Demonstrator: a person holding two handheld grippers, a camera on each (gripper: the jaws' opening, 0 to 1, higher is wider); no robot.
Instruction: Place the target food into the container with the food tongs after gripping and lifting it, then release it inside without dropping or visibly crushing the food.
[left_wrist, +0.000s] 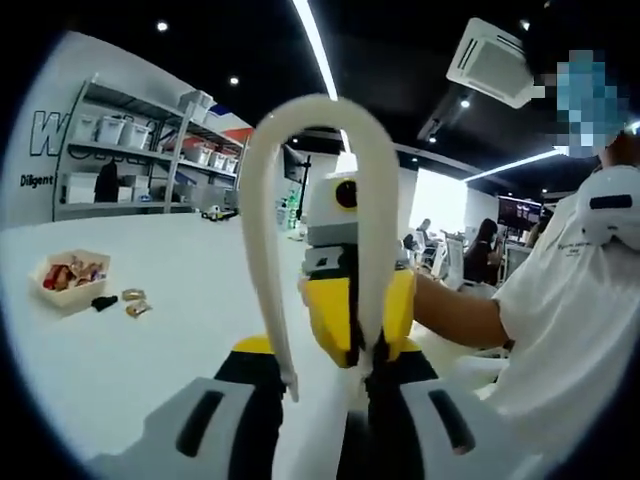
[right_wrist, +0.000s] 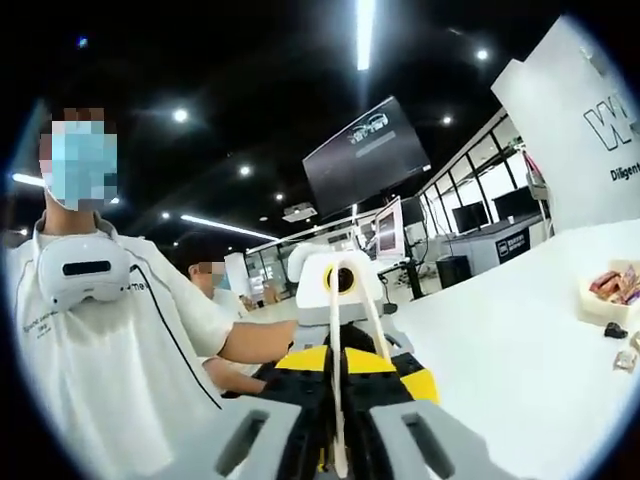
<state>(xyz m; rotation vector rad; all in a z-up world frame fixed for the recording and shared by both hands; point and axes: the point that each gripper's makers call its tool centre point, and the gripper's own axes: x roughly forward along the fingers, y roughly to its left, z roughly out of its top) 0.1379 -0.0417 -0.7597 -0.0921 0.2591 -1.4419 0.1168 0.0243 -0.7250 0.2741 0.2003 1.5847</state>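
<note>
Tongs (left_wrist: 318, 230): white loop, both arms pinched low between the left gripper (left_wrist: 330, 400) jaws; tips hidden. Tongs edge-on in the right gripper view, inside the right gripper (right_wrist: 335, 440); grip unclear. Food: small packets (left_wrist: 133, 301), indistinct, on white table (left_wrist: 150, 340) beside the tray (left_wrist: 70, 277), well apart from tongs. Open tabletop between. Person (right_wrist: 110, 330) behind.

Showroom surroundings beyond the white bench (left_wrist: 150, 330)

In the left gripper view, metal shelving (left_wrist: 150, 150) with storage bins stands at ten o'clock and a ceiling air unit (left_wrist: 495, 62) at one o'clock; in the right gripper view, a dark hanging screen (right_wrist: 365, 155) sits near twelve o'clock.
</note>
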